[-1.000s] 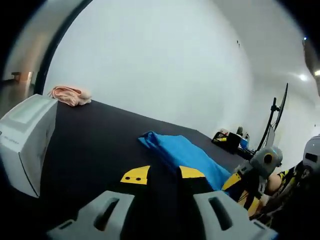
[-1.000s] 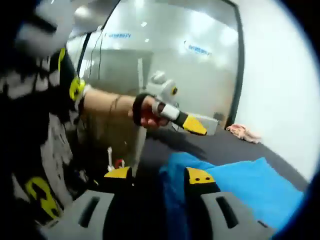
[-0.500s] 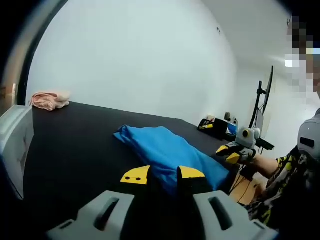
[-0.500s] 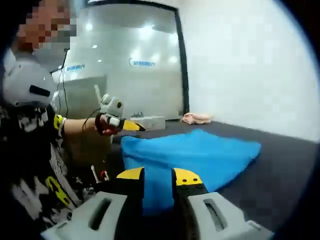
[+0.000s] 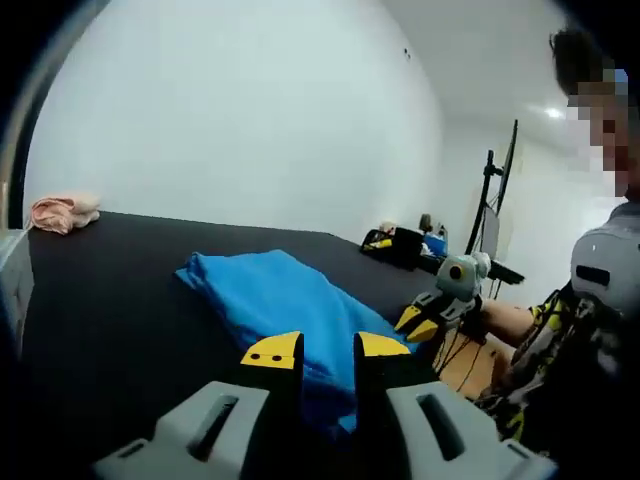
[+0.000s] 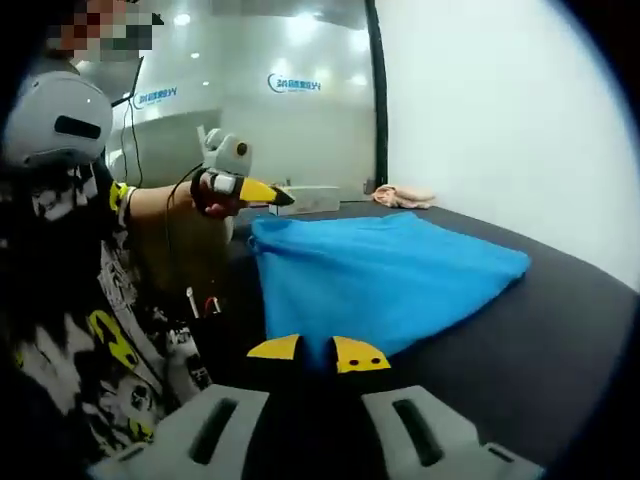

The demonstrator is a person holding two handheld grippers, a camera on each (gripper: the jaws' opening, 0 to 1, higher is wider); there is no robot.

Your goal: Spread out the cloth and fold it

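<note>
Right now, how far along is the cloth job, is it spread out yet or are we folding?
Done: each tool grips a near corner of the bright blue cloth, left tool and right tool both shut on it. In hand: stretching it over the black table. Left: its far part is bunched, so spreading isn't finished and no fold has begun.

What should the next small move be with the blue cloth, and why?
Probably draw the two grippers apart to pull the near edge taut. The left gripper and right gripper each look closed on the blue cloth, which lies on the black table bunched, not yet flat.
</note>
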